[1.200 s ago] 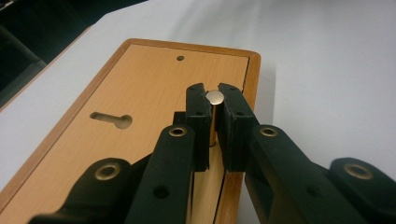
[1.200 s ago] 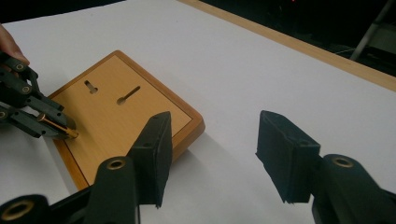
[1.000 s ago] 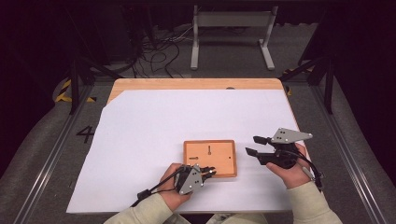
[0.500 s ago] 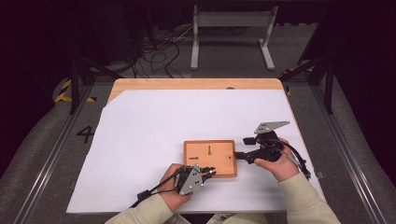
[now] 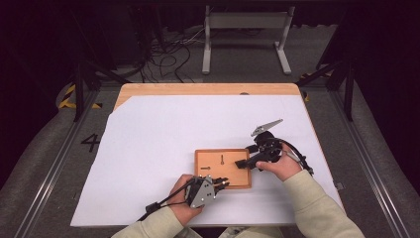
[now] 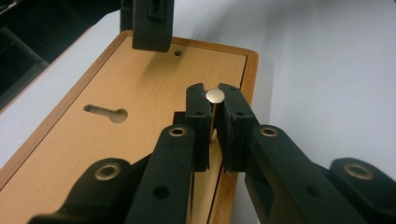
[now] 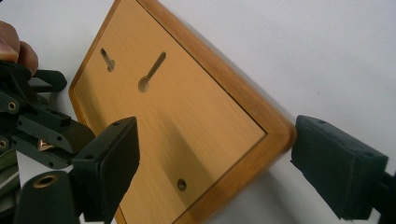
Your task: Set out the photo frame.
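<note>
Right now the wooden board (image 5: pixel 223 168) lies flat on white paper (image 5: pixel 148 148) w/ keyhole slots (image 6: pixel 106 112) in its face. Left gripper (image 6: pixel 214 105), at board's near edge, is pinching a brass-headed pin (image 6: pixel 215 96) upright. Right gripper (image 7: pixel 210 154), jaws spread wide, straddles board's right corner. Nearest slot lies just beyond the pin, long axis along the board. Dark floor & cables past the table.

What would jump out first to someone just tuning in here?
The wooden board with keyhole slots on the white sheet at the table's near side. The left tongs are shut on a small brass pin over its near edge, and the right tongs stand open astride its right corner.
</note>
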### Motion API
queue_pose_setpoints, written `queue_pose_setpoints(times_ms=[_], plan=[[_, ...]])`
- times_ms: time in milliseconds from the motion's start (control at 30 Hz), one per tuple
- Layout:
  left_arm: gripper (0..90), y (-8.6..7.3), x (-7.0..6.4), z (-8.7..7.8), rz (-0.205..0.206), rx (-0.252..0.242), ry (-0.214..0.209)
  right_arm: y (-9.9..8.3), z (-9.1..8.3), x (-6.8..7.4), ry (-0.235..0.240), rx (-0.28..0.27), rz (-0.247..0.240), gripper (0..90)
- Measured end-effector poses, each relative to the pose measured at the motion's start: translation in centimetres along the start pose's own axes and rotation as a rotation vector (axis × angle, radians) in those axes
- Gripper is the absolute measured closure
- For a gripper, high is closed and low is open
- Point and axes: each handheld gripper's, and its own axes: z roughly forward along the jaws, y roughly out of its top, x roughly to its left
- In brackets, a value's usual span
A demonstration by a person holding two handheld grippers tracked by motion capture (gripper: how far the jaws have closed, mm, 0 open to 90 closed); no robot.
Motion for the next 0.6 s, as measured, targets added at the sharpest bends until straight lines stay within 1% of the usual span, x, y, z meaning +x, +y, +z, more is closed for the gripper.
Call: queue_pose_setpoints(times_ms=[33,67,233,333,400,500,600], plan=[[83.4,0.0,-0.1,0.0,-0.011,0.004,-0.001,0.1,0.2,0.0,0.003,0.006,0.000,16.2],[83.5,0.0,0.0,0.0,-0.003,-0.001,0.000,0.2,0.4,-0.1,0.008,0.011,-0.005,16.2],[83.4,0.0,0.0,0.0,0.001,0.001,0.001,0.5,1.2,-0.4,0.034,0.032,-0.004,16.1],[83.4,0.0,0.0,0.0,0.002,0.000,0.003,0.6,1.5,-0.7,0.064,0.033,0.009,16.3],[83.4,0.0,0.0,0.0,0.005,0.001,0.003,0.5,1.8,-0.9,0.080,0.046,0.020,17.6],[83.4,0.0,0.0,0.0,0.006,-0.001,-0.002,0.5,2.0,-0.9,0.088,0.057,0.021,17.8],[83.3,0.0,0.0,0.0,0.005,0.001,0.004,0.4,2.1,-1.1,0.098,0.057,0.034,18.8]])
